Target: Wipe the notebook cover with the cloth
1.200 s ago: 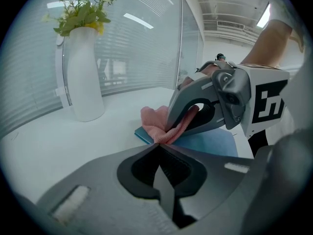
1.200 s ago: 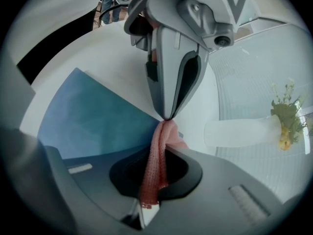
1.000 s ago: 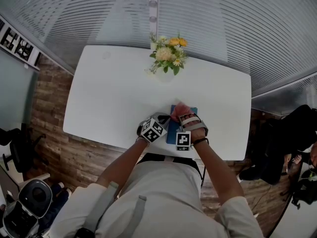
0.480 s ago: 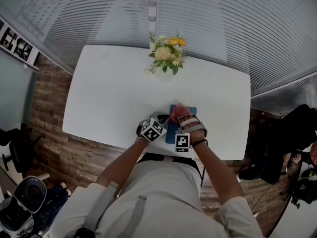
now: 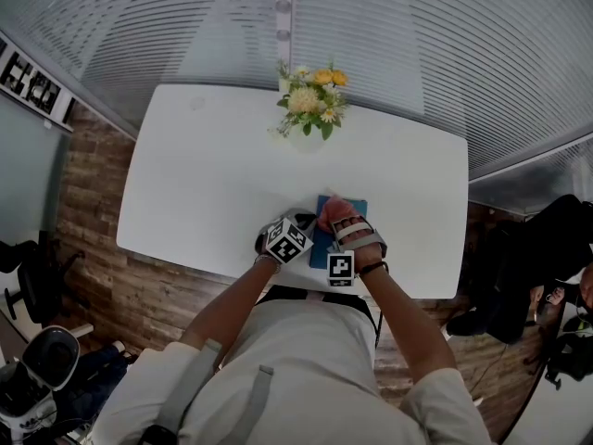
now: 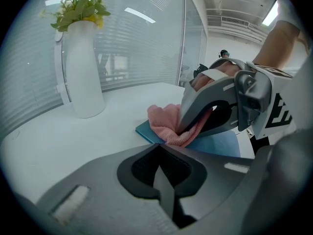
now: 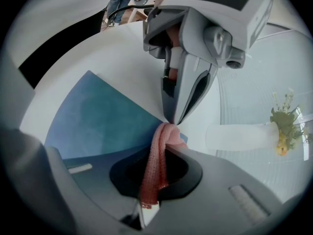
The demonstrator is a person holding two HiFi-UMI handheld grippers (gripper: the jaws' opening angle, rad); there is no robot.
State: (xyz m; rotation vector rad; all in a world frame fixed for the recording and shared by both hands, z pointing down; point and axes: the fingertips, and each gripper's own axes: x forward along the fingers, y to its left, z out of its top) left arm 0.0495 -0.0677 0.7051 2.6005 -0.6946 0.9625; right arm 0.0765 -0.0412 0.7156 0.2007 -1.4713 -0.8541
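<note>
A blue notebook [image 5: 321, 247] lies flat near the front edge of the white table [image 5: 204, 184]. My right gripper [image 7: 167, 148] is shut on a pink cloth [image 7: 157, 173], which it holds down on the notebook's cover [image 7: 98, 121]. In the head view the cloth [image 5: 331, 213] sits on the far part of the notebook. My left gripper [image 6: 160, 149] is shut with nothing between its jaws. Its tip rests on the notebook's left edge [image 6: 146, 130], right beside the cloth [image 6: 164, 124]. The left gripper [image 7: 188, 77] shows upright in the right gripper view.
A white vase of yellow and white flowers [image 5: 312, 109] stands at the table's far side, also the vase [image 6: 83, 67] in the left gripper view. The table's front edge [image 5: 278, 281] runs close to my body. A seated person in dark clothes [image 5: 542, 258] is at the right, a chair [image 5: 42, 369] at lower left.
My right gripper has slid the pink cloth a little toward me over the notebook cover. The left gripper has stayed where it was.
</note>
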